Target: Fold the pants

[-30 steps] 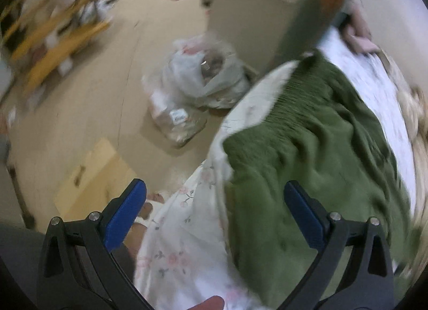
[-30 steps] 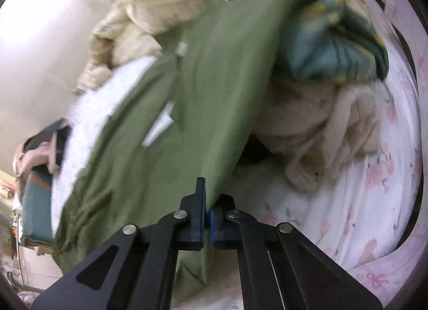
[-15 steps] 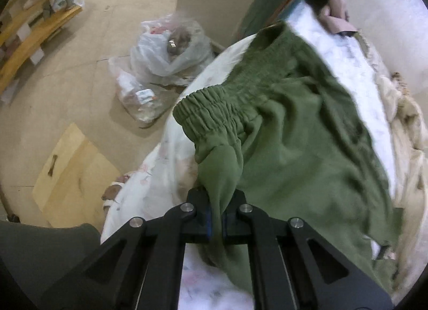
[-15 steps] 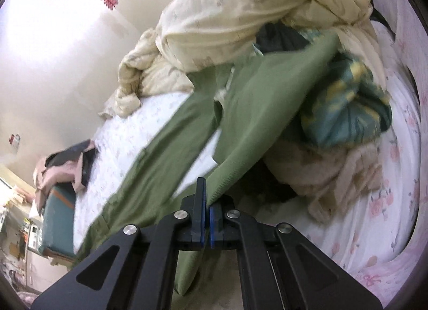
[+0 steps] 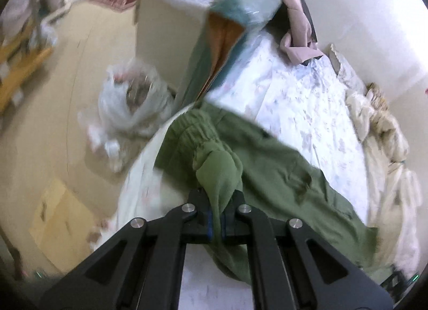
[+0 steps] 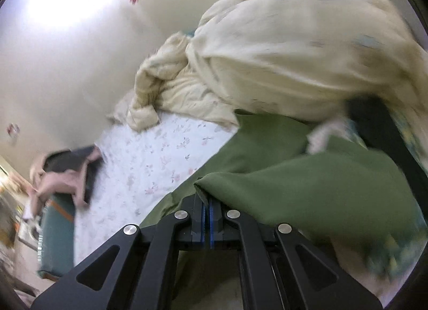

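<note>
Green pants (image 5: 281, 173) lie stretched across a bed with a white flowered sheet (image 5: 307, 90). My left gripper (image 5: 216, 219) is shut on a bunched fold at the elastic waistband end, near the bed's edge. In the right wrist view the pants (image 6: 307, 184) run toward a pile of bedding, and my right gripper (image 6: 207, 211) is shut on the edge of a leg end, held just above the sheet (image 6: 149, 165).
A cream duvet (image 6: 281, 56) is heaped at the bed's far end. A teal and orange bag (image 5: 227, 37) and pink clothes (image 5: 294, 15) sit at the bed's head. A white plastic bag (image 5: 128, 106) and cardboard (image 5: 58, 219) lie on the floor.
My left gripper has shut on the waistband and pulled it along the bed. My right gripper has kept its hold and drawn the leg end away from the bedding pile, straightening the pants.
</note>
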Motion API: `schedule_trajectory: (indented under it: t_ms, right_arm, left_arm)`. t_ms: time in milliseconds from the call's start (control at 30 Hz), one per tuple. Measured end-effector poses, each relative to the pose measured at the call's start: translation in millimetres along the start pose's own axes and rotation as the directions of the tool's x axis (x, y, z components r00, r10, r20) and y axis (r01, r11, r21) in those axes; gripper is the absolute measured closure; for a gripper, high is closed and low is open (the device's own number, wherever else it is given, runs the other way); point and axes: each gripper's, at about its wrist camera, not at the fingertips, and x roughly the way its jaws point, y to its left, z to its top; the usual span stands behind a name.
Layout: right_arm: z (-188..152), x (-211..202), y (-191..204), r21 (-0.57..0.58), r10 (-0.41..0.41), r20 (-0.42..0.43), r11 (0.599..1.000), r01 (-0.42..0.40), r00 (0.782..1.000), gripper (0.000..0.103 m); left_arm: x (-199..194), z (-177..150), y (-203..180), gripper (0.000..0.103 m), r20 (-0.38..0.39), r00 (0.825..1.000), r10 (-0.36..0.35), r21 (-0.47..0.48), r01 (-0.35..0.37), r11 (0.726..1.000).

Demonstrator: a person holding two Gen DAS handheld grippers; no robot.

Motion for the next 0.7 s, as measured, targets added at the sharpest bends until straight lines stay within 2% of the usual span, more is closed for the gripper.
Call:
schedule_trajectory:
  t_ms: [67,133,200,300,367,400,500,567,600,633,700]
  right_arm:
    - [12.5,45.7,15.7,-0.083,-0.046,-0.046,0.996,0.042,0.998,0.102]
    - [22.9,109.0,30.5,-0.166,-0.071,-0.141,0.985,0.047,0.987,0.102]
    - [23.0,170.6,37.4,-0.207,-0.094,-0.198,0.977,0.052,0.976,0.102]
    - [10.0,232.7,42.8,-0.244,-0.133,-0.244,0.967,0.072,0.961,0.102]
    - [3.0,256.6,44.1,-0.294,-0.162,-0.253,0.952,0.084,0.954,0.100]
    - [-0.8,269.1,46.3,-0.333,-0.184,-0.257,0.939,0.092,0.949,0.097]
    - [3.2,283.0,41.2,-0.336,-0.170,-0.284,0.939,0.068,0.944,0.094]
    - [12.1,278.6,33.8,-0.300,-0.126,-0.285,0.953,0.037,0.950,0.087]
    - [18.3,273.0,27.4,-0.254,-0.086,-0.283,0.967,0.011,0.955,0.078]
    - [23.0,269.1,24.0,-0.220,-0.061,-0.286,0.976,-0.004,0.956,0.058]
    - [32.1,259.0,18.4,-0.156,0.002,-0.285,0.987,-0.048,0.958,0.034]
  left_arm:
    - [31.5,29.1,-31.9,0.101,0.024,0.996,0.081,0.116,-0.083,0.990]
    - [77.5,50.3,-56.7,0.100,0.012,0.987,0.162,0.214,-0.161,0.964]
    - [126.2,65.9,-71.1,0.098,-0.009,0.977,0.214,0.256,-0.204,0.945]
    - [177.3,70.7,-90.0,0.097,0.004,0.959,0.284,0.305,-0.271,0.913]
    - [198.8,72.2,-99.3,0.097,0.035,0.952,0.303,0.342,-0.296,0.892]
    - [203.9,72.9,-99.8,0.096,0.041,0.950,0.308,0.341,-0.303,0.890]
    - [214.5,78.3,-96.6,0.088,0.018,0.954,0.298,0.309,-0.289,0.906]
    - [211.0,81.8,-94.6,0.086,0.004,0.963,0.268,0.289,-0.258,0.922]
    - [208.9,82.8,-94.1,0.080,-0.006,0.968,0.252,0.281,-0.240,0.929]
    - [207.7,83.1,-95.4,0.069,-0.019,0.974,0.226,0.277,-0.212,0.937]
    - [200.2,80.7,-98.1,0.058,-0.041,0.986,0.164,0.300,-0.144,0.943]
